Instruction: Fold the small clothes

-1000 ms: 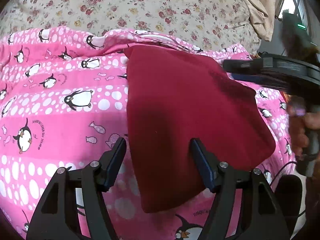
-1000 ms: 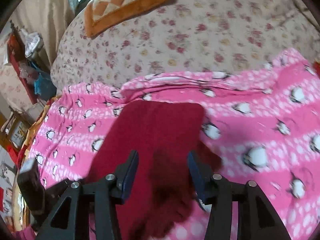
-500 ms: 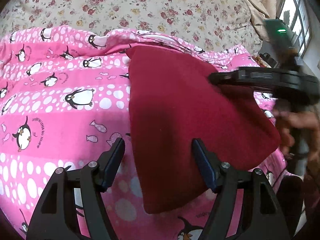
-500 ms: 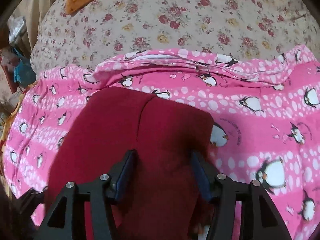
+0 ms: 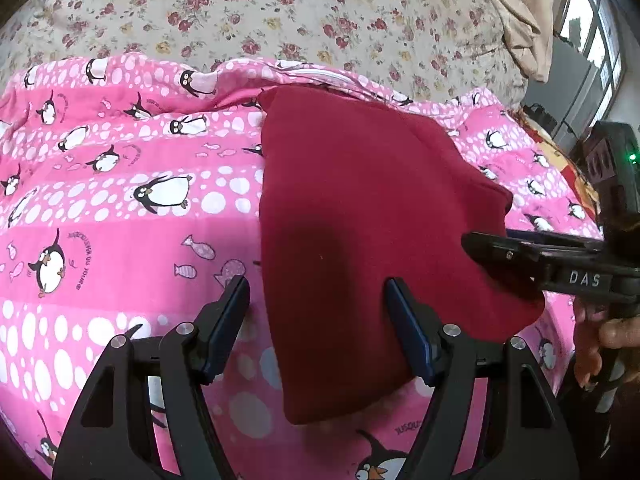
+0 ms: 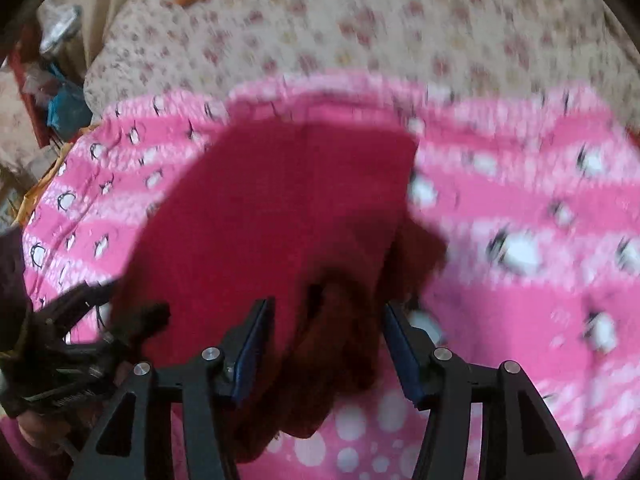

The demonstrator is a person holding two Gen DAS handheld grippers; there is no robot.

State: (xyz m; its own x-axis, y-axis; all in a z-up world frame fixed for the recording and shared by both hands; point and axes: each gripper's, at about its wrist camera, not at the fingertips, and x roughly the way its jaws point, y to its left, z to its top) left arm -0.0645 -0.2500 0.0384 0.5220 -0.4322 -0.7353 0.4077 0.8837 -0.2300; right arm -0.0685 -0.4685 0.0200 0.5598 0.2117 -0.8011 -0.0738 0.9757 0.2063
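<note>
We see the folded dark red garment (image 5: 360, 240) on the penguin blanket (image 5: 120, 220); left tool (image 5: 318, 320) wide, empty, at 6 o'clock; right tool (image 6: 328, 344) just opened, straddling its bunched edge, not gripping.

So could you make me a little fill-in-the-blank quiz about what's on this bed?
1. The folded garment is dark ____.
2. It lies on a pink blanket printed with ____.
3. The left gripper has its jaws ____, either side of the garment's near edge.
4. Beyond the blanket lies a sheet with a ____ pattern.

Missing words: red; penguins; open; floral
</note>
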